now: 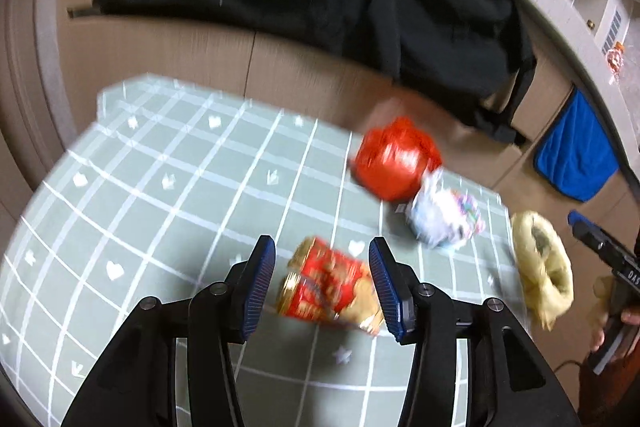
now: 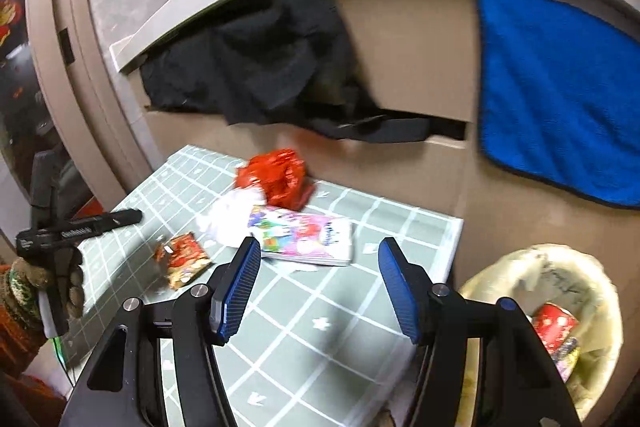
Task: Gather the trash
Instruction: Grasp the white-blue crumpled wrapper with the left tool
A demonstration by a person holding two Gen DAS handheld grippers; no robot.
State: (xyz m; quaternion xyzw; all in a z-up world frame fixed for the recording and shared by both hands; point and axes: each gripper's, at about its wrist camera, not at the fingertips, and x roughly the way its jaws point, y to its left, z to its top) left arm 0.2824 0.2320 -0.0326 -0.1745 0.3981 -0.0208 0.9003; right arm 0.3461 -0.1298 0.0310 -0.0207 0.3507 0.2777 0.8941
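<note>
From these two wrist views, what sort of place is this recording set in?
Probably a lived-in room at home: a small table under a checked heart-print cloth, dark clothing and a blue towel draped over cardboard boxes, a lined waste bin beside it.

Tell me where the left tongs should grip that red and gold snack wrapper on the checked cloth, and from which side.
Grip the red and gold snack wrapper across its crumpled middle, coming straight down. It lies flat between the open left tongs, so its side edges probably offer the easiest pinch.

both wrist views close, share tablecloth
</note>
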